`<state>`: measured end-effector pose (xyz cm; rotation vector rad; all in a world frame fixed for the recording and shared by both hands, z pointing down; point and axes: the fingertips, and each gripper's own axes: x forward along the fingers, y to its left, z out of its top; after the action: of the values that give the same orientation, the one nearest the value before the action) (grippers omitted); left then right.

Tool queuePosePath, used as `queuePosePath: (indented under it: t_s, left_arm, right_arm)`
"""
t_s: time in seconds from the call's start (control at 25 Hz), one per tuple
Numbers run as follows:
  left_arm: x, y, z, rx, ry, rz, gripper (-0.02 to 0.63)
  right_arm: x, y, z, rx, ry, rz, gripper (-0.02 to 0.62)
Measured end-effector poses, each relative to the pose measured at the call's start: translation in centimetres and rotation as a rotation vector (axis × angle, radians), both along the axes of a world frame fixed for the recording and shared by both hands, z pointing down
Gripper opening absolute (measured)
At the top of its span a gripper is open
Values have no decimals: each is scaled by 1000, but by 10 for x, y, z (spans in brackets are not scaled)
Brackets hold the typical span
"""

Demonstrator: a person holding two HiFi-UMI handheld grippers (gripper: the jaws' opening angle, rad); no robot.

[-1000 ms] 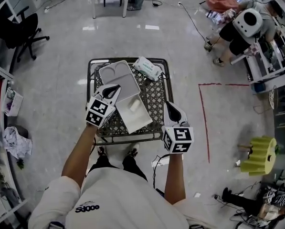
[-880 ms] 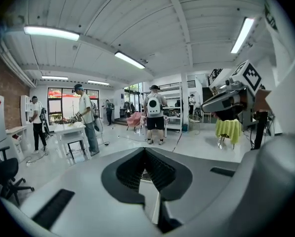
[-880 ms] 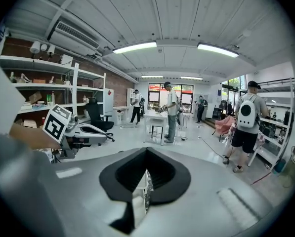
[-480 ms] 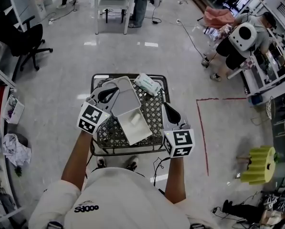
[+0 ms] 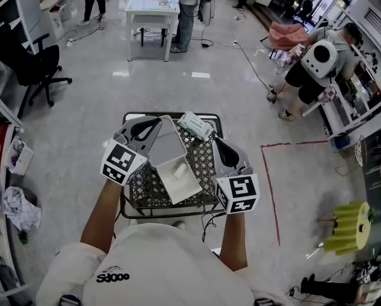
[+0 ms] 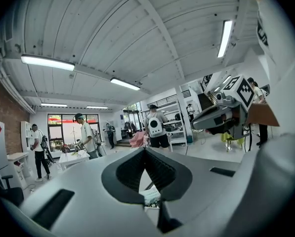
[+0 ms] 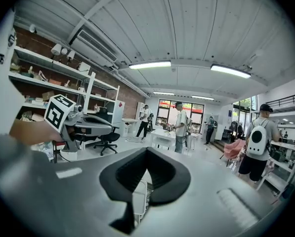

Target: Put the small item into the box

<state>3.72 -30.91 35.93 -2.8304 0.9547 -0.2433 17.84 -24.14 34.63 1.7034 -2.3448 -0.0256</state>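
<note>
An open white box (image 5: 179, 178) lies on a wire-mesh table (image 5: 210, 155), its lid (image 5: 166, 140) folded back toward the far side. A small white item (image 5: 177, 166) rests inside the box's near half. My left gripper (image 5: 147, 127) hangs over the table's left side beside the lid, shut and holding nothing. My right gripper (image 5: 217, 143) hovers over the table's right side, also shut and bare. In the left gripper view the left gripper (image 6: 145, 150) points level into the room. The right gripper (image 7: 147, 150) does the same in its own view, with the box (image 7: 137, 197) edge below it.
A white wipes packet (image 5: 195, 125) lies at the table's far edge. Red tape (image 5: 270, 171) marks the floor to the right. A black office chair (image 5: 30, 65) stands far left and a white table (image 5: 153, 8) far ahead. Several people stand around the room.
Both grippers have risen above the table and now point more level. The head view has tilted up, so more of the room shows. The box and the item have not moved.
</note>
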Motion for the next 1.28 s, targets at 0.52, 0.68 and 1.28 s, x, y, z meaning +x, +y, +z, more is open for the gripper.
queuePosePath:
  t_s: [0.52,0.68,1.28]
  left_arm:
    - [5,22,-46,76,43,41,6]
    - [5,28,-49,79,43,46,6]
    - [6,38,-45,41,57,70,6]
  right_arm:
    - [-18,6,-23,47,50,-73,11]
    - [-20,9,-26,47,62,-69,9]
    - [-22,14,-26,46,45,-66,9]
